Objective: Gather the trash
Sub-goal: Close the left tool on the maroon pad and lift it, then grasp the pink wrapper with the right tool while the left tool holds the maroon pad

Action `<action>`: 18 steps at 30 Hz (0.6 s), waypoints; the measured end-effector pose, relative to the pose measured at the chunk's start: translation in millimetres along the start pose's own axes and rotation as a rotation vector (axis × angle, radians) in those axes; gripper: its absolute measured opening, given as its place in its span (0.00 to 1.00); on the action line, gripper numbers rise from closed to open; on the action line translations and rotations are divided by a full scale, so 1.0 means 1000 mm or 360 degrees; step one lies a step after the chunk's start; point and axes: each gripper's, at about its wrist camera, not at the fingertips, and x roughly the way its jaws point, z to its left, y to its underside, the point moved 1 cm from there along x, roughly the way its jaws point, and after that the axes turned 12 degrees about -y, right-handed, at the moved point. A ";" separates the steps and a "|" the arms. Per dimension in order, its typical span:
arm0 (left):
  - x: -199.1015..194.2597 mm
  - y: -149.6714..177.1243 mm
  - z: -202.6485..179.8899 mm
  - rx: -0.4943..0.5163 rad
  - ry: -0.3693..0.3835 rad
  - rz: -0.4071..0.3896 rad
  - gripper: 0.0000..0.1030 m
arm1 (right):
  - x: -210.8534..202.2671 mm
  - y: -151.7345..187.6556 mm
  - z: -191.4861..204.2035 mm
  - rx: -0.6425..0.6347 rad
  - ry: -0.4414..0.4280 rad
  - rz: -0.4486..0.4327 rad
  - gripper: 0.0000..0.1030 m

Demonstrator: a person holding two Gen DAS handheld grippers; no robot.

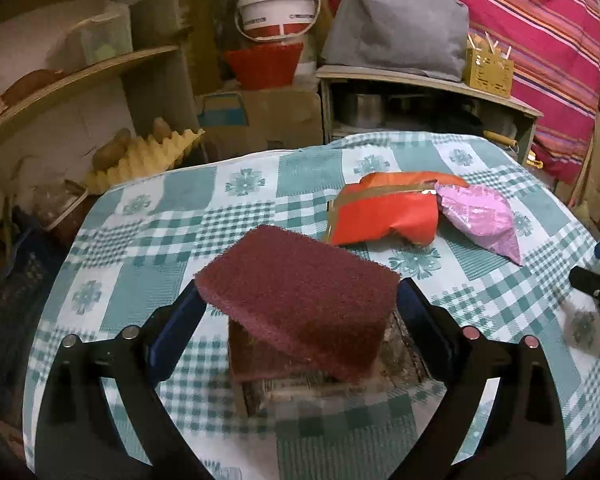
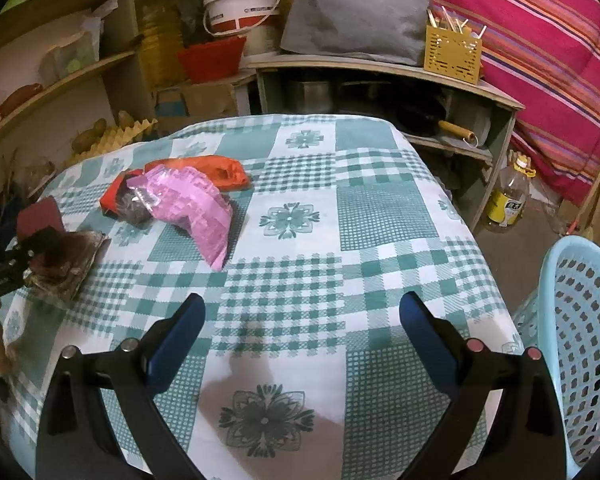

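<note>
Cluttered shelves [image 1: 80, 76] and a striped pink blanket [image 2: 540, 40] back a table under a green-and-white checked tablecloth [image 2: 292, 264]. Between the jaws of the left gripper [image 1: 298, 300] sits a maroon scouring pad [image 1: 296, 296], folded over a grimy brown scrap [image 1: 332, 384]; the blue pads flank the pad's edges, but I cannot tell whether they squeeze it or merely stand beside it. Beyond those jaws and to their right lie an orange wrapper [image 1: 384, 216] and a pink plastic bag [image 1: 480, 220], touching each other. The right gripper [image 2: 302, 316] hovers over bare cloth, jaws spread wide with nothing between them. Just right of its right jaw stands a light blue perforated basket [image 2: 580, 320], beside the table edge.
</note>
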 end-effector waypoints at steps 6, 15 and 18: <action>-0.010 0.011 0.004 -0.0034 -0.0082 0.0050 0.90 | 0.012 -0.004 0.019 -0.0044 -0.0027 0.0021 0.93; 0.004 0.003 0.050 -0.0216 -0.0119 0.0090 0.90 | 0.050 -0.032 0.049 -0.0224 0.0015 0.0097 0.93; 0.010 0.002 0.061 -0.0275 -0.0120 0.0120 0.90 | 0.068 -0.035 0.059 -0.0279 0.0019 0.0167 0.92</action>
